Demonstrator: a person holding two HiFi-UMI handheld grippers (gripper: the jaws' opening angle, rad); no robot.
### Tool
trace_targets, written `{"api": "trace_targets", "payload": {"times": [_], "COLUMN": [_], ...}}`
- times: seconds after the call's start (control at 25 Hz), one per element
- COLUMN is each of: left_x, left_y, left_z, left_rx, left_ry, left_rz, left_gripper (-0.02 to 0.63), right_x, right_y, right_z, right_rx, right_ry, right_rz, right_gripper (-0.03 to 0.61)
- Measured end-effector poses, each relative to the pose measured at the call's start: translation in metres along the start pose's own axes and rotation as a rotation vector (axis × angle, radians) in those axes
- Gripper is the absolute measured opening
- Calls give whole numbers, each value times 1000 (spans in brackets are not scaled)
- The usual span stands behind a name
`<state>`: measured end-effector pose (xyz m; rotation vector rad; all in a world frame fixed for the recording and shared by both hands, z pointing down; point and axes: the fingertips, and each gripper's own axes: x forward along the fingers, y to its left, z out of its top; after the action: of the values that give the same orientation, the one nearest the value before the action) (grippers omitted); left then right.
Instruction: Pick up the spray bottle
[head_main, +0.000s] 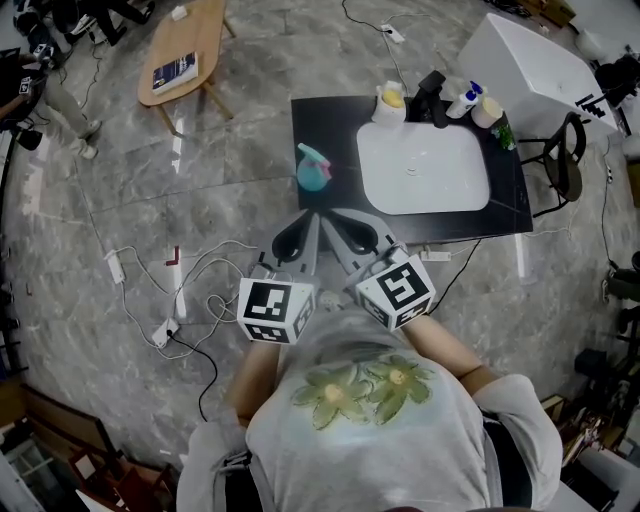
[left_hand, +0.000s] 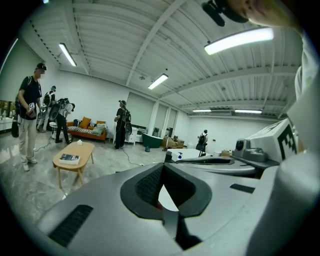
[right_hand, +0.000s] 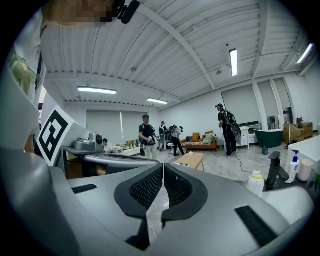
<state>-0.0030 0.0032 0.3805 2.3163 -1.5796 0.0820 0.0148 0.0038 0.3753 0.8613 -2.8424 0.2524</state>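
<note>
Starting nearest, the left hand-held gripper (head_main: 297, 240) and the right hand-held gripper (head_main: 348, 236) are held side by side in front of the person's chest, by the near edge of the black tabletop (head_main: 330, 125). Both pairs of jaws are seen closed together at the tips, with nothing gripped between them. The teal spray bottle (head_main: 312, 168) is stood upright on the left part of the tabletop, just left of the white sink basin (head_main: 372, 150), beyond both grippers and apart from them. Along the far edge, a yellow-capped bottle (head_main: 390, 102), a black tap (head_main: 432, 97) and a small blue-topped bottle (head_main: 463, 102) are lined up. Farther off to the left, a wooden table (head_main: 200, 30) carrying a book (head_main: 175, 70) is seen on the floor.
</note>
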Motion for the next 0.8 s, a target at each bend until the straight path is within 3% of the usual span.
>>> {"api": "trace_targets", "payload": {"times": [0.8], "left_x": [47], "left_y": [28], "left_z": [3], "left_rx": [4], "left_ry": [53], "left_rz": [-45], "left_gripper": [8], "right_x": [38], "right_y": [-41], "right_z": [-6], "right_rx": [20], "right_ry": [79], "right_rz": [-59], "right_gripper": [25]}}
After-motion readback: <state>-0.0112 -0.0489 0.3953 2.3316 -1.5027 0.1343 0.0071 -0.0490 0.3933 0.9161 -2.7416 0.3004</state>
